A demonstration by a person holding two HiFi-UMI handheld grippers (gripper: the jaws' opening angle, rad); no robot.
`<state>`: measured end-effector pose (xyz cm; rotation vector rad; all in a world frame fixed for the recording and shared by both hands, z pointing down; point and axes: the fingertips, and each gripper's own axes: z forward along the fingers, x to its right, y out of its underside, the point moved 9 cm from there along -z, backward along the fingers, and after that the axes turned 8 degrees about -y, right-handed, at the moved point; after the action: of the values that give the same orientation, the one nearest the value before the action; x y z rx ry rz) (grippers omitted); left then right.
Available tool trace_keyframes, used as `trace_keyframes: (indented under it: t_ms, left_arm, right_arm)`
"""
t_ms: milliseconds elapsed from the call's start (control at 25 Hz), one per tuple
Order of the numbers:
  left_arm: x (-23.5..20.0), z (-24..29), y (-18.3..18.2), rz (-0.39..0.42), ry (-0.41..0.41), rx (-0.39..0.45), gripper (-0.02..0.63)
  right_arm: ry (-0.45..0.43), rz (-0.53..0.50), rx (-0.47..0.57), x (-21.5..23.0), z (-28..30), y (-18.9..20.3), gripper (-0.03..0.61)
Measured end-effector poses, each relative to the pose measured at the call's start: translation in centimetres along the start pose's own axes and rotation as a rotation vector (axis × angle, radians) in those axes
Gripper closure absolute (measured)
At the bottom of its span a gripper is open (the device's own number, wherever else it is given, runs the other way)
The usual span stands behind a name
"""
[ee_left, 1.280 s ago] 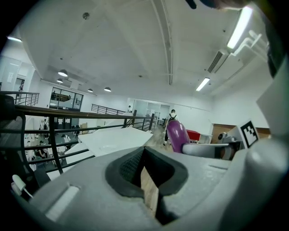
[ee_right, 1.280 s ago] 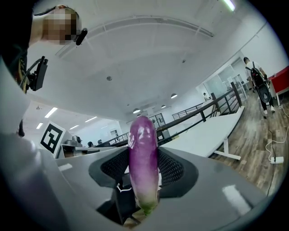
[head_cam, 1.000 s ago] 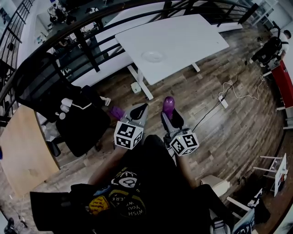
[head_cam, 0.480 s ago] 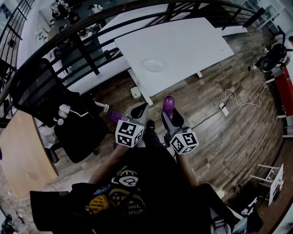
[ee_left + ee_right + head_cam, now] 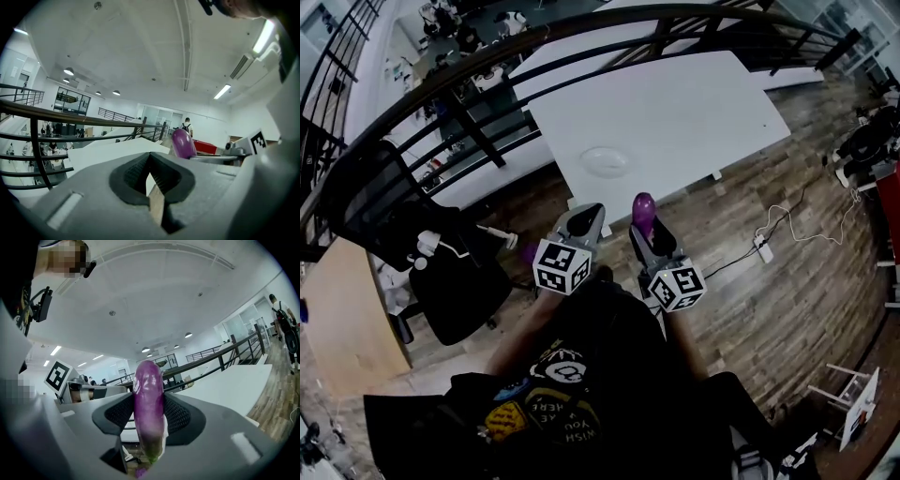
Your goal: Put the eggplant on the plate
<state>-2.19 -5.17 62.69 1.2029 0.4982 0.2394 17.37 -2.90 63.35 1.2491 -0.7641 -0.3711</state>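
A purple eggplant (image 5: 643,214) stands upright between the pads of my right gripper (image 5: 646,231), which is shut on it. The right gripper view shows the eggplant (image 5: 149,399) pinched at its lower half, its tip rising above the pads. My left gripper (image 5: 587,217) is beside it on the left, shut with nothing in it; its pads (image 5: 140,171) meet in a narrow V. A clear glass plate (image 5: 605,161) lies near the front edge of the white table (image 5: 694,103), ahead of both grippers and apart from them.
A black curved railing (image 5: 487,66) runs behind the table. At the left a black office chair (image 5: 455,272) stands next to a wooden tabletop (image 5: 342,319). A cable and power strip (image 5: 761,244) lie on the wood floor at the right. A person (image 5: 186,126) stands far off.
Both grippers have moved forward toward the white table, which now sits nearer and larger in the head view. The eggplant stays gripped in the right gripper.
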Motion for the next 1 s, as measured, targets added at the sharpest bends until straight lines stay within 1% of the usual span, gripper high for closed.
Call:
trace_keyframes:
  t_ms: [200, 360, 480, 600, 680, 800, 920, 1000]
  left_arm:
    - [-1.1, 3.1, 0.1, 0.030, -0.085, -0.051, 0.609]
    - [-3.6, 4.6, 0.4, -0.003, -0.132, -0.094, 0.610]
    - [-5.5, 5.5, 0.3, -0.022, -0.152, -0.115, 0.609]
    - [-7.2, 6.3, 0.0, -0.036, -0.158, -0.113, 0.609]
    - [-8.5, 6.6, 0.1, -0.046, -0.171, -0.112, 0.609]
    - [-10.2, 7.0, 0.3, -0.060, -0.189, -0.121, 0.609]
    - [-11.5, 6.7, 0.4, -0.083, -0.202, -0.130, 0.609]
    - [-12.4, 6.1, 0.5, -0.100, -0.215, -0.135, 0.609]
  right_arm:
    - [-0.042, -0.004, -0.066, 4.3, 2.5, 0.1, 0.373]
    - [-0.059, -0.021, -0.142, 7.4, 6.2, 0.7, 0.373]
    - [-0.089, -0.069, -0.219, 9.6, 10.0, 1.3, 0.373]
    - [-0.134, -0.146, -0.315, 11.8, 14.3, 2.2, 0.373]
    - [-0.170, -0.207, -0.398, 12.9, 17.5, 3.1, 0.371]
    - [-0.221, -0.288, -0.558, 14.7, 22.3, 5.2, 0.373]
    - [-0.279, -0.322, -0.754, 16.8, 26.1, 8.8, 0.373]
    - [-0.313, -0.374, -0.893, 17.8, 28.0, 11.2, 0.373]
